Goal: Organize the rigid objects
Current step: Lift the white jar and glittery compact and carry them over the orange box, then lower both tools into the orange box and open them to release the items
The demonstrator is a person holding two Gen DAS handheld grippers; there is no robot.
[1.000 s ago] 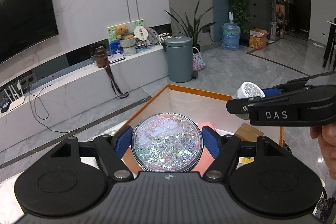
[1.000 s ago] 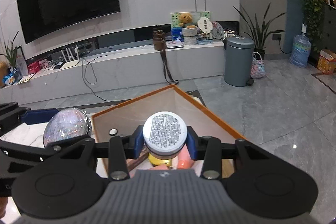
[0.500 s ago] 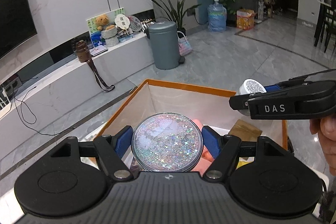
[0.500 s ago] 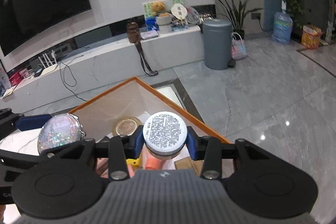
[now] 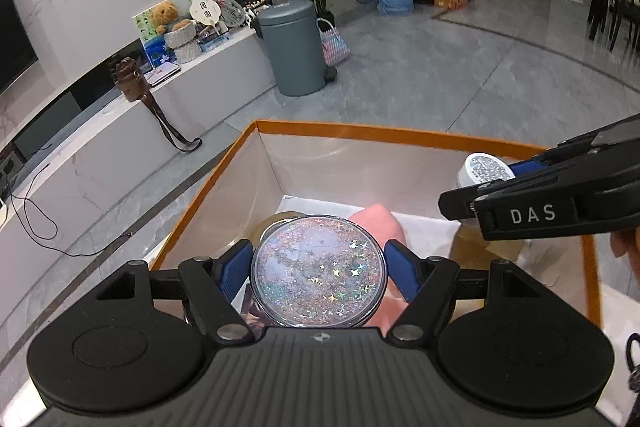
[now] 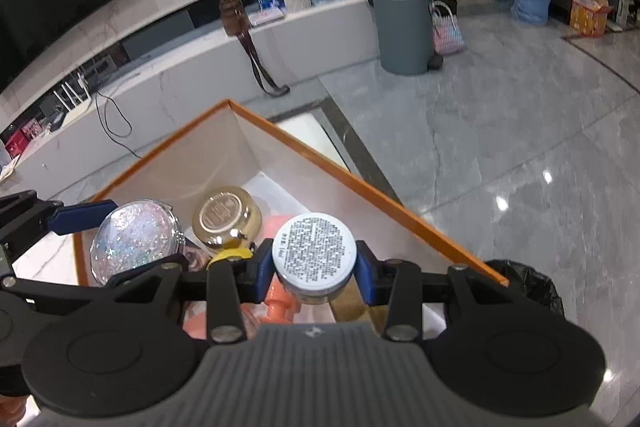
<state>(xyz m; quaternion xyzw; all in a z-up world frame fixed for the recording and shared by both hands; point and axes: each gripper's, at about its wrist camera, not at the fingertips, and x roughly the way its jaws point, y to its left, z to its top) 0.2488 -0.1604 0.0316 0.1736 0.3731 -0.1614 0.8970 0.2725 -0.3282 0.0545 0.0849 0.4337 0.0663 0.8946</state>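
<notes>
- Fingers of left gripper (image 5: 319, 277) still clamp glitter disc (image 5: 319, 273); right gripper (image 6: 314, 267) still pinches white jar (image 6: 314, 254).
- Both now lower over orange-rimmed box (image 6: 360, 183); gold jar (image 6: 226, 219) visible inside.

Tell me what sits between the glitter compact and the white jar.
In the right wrist view, a gold jar lies in the box between the glitter compact and white jar.
</notes>
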